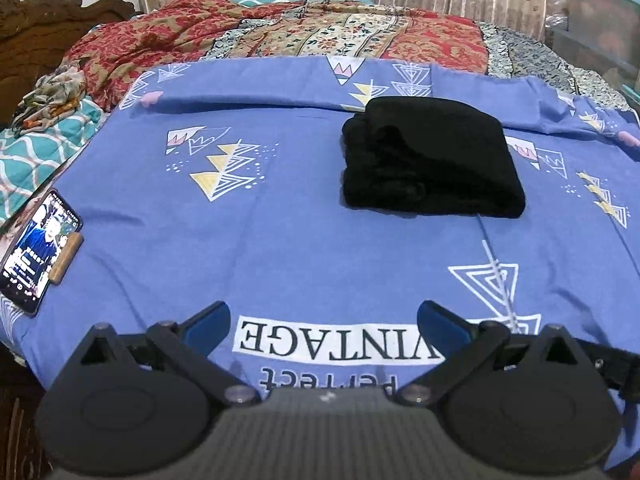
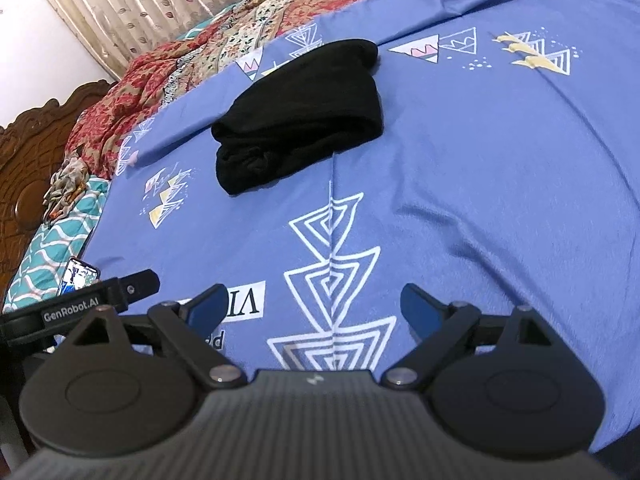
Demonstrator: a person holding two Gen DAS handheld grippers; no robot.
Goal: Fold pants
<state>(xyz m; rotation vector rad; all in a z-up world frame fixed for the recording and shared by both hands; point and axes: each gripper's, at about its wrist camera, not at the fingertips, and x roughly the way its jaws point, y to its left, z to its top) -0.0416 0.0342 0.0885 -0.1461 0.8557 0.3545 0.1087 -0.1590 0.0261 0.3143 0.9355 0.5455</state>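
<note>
The black pants (image 1: 430,158) lie folded into a compact bundle on the blue printed bedsheet (image 1: 280,220). They also show in the right wrist view (image 2: 300,116), towards the far side of the bed. My left gripper (image 1: 324,322) is open and empty, low over the sheet's near edge, well short of the pants. My right gripper (image 2: 314,306) is open and empty, also near the front edge and apart from the pants. The left gripper's body (image 2: 80,304) shows at the left of the right wrist view.
A phone (image 1: 38,252) with a lit screen lies at the sheet's left edge. Crumpled red and patterned blankets (image 1: 280,36) are piled behind the sheet. A carved wooden headboard (image 2: 24,168) stands on the left. Plastic storage boxes (image 1: 600,28) are at the far right.
</note>
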